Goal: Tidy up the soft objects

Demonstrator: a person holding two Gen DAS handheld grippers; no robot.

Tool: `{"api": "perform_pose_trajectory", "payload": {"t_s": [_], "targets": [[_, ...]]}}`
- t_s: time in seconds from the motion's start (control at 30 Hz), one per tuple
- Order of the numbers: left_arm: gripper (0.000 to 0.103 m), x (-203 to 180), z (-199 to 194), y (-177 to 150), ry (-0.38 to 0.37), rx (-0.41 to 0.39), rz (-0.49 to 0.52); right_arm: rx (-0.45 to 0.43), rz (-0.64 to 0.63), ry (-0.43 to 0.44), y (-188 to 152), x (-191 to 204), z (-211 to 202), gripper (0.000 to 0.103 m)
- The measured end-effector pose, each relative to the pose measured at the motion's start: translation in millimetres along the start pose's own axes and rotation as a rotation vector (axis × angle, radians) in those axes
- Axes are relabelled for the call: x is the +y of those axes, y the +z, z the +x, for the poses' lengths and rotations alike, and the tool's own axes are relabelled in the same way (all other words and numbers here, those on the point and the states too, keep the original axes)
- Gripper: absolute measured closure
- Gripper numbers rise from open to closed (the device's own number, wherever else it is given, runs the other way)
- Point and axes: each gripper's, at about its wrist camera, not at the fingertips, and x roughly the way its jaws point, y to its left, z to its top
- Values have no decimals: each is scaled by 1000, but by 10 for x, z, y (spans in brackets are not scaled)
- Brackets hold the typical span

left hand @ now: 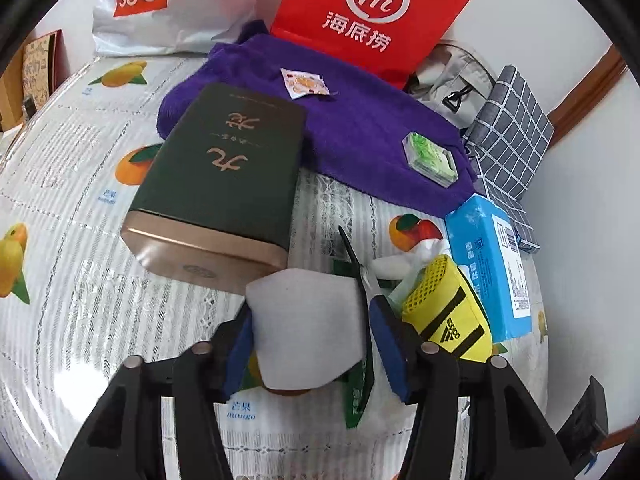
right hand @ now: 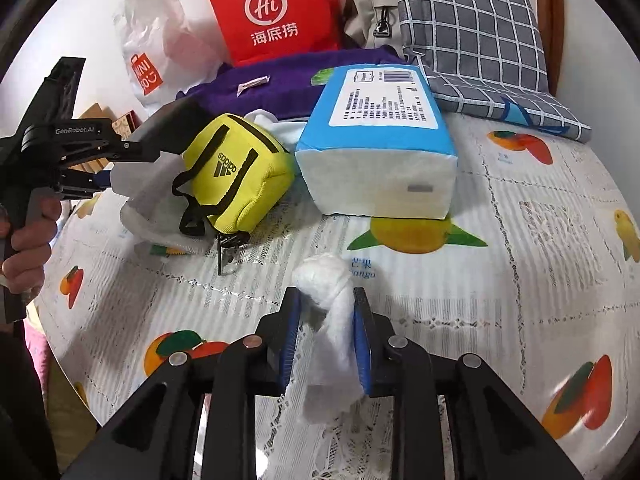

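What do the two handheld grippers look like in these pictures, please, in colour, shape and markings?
The left gripper and the right gripper are both black, with angular cut-out linkage arms, round silver pins at the joints and blue pads on the fingers. In the right wrist view, the left one's body carries white GenRobot.AI lettering. No cables or sleeves show clearly.

Tin box (left hand: 224, 184): dark green with gold lettering and a gold end, lying flat on the desk, its far end on the purple cloth.
Red paper bag (left hand: 372, 16): standing at the back — white "Hi" logo facing forward.
White plastic bag (left hand: 168, 8): beside the red bag, orange label.
Desk cover (right hand: 500, 280): white lace pattern with printed fruit.
Brown boxes (left hand: 36, 76): at the far left edge, partly cut off.
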Motion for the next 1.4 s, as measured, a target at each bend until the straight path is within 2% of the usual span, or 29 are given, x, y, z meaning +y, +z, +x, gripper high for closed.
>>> {"api": "perform_pose_trajectory", "payload": {"t_s": [0.03,0.3,0.5,0.63,0.83,0.9,1.0,1.03,1.07,1.1,1.17,1.27,1.4], "targets": [[66,4,-4,-2,0,-4,3,0,-1,1,7,6,5,76],[68,-21,-268,-83,-14,-55,51,-16,33,-32,-45,5,-29,81],[68,73,-512,-224,70,-64,75,-25,55,-59,-129,-20,-66,81],[68,211,-633,-370,110,-71,57,-40,62,-77,-172,-12,-82,81],[68,346,-745,-472,171,-70,49,-25,92,-42,-214,-52,-141,71],[68,369,-767,-481,169,-70,45,-24,86,-49,-226,-43,-155,71],[68,366,-813,-494,159,-75,43,-14,57,-103,-250,-2,-169,82],[68,353,-829,-491,156,-78,46,-8,63,-102,-255,-14,-180,88],[68,341,-862,-488,149,-85,49,-1,81,-84,-255,-33,-195,91],[68,333,-889,-483,143,-90,51,5,110,-48,-254,-60,-224,91],[68,314,-946,-463,135,-100,53,2,127,-29,-247,-76,-273,91],[68,291,-1016,-418,132,-109,58,-8,107,-73,-202,-53,-359,91],[68,266,-1108,-342,117,-127,54,-34,125,-78,-78,-73,-519,91]]}}
